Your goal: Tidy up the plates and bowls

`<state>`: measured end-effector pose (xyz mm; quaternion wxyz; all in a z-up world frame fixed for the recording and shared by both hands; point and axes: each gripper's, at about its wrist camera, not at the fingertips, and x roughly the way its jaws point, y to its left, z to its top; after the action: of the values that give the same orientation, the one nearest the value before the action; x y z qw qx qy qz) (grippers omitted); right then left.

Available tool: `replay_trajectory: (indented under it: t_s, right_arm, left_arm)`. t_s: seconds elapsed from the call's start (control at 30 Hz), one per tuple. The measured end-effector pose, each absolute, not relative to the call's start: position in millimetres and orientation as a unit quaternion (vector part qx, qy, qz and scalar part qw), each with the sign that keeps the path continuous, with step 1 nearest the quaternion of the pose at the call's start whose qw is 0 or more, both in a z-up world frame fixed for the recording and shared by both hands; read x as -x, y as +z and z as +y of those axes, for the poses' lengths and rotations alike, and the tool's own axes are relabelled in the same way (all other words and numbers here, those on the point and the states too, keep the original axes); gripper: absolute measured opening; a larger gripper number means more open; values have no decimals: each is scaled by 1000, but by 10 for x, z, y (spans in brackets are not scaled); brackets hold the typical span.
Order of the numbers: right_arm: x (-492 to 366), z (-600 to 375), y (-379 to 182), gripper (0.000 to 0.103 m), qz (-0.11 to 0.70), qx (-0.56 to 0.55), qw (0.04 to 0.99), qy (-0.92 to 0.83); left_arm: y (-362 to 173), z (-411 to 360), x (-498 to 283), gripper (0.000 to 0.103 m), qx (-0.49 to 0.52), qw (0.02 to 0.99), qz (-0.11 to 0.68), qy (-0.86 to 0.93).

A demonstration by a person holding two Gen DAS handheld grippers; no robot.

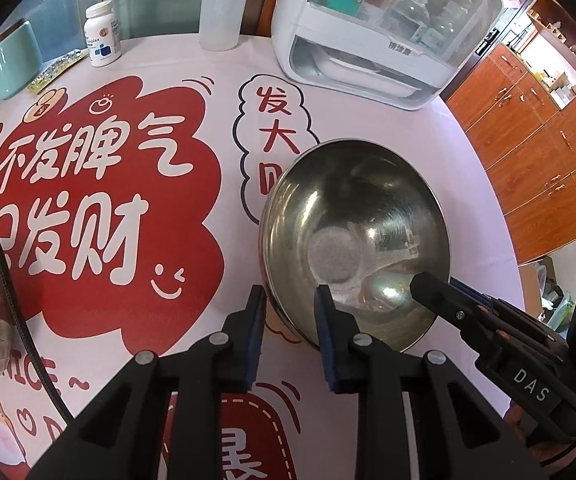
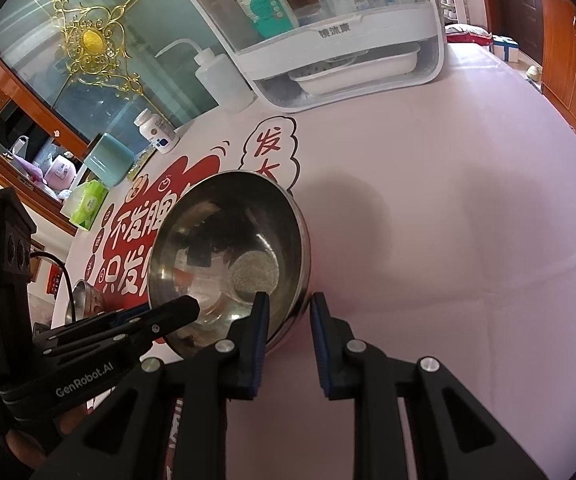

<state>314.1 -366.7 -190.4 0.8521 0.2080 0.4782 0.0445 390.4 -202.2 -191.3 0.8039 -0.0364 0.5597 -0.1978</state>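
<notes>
From the left wrist we look down close along our fingers at the steel bowl [image 1: 352,240], its rim toward the white cabinet [image 1: 384,28]. Our right wrist views that bowl [image 2: 231,256] equally near, from its opposite side; both share the cabinet beyond.

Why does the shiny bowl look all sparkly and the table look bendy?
Left wrist view: bright light spots glint inside the steel bowl, which mirrors dark shapes; the fisheye lens curves the tablecloth and darkens the corners. Right wrist view: the bowl glints less, soft grey shadows lie on the pink cloth, and the edges bend too.
</notes>
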Motion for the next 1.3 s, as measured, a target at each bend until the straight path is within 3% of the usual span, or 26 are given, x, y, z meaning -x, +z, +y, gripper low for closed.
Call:
replay_trajectory:
  t_s: [1.3]
  right_arm:
    - [-1662, -3482, -937, 20, 431, -166, 887, 26]
  left_arm:
    - [-774, -1936, -2381, 23, -8, 822, 507, -259]
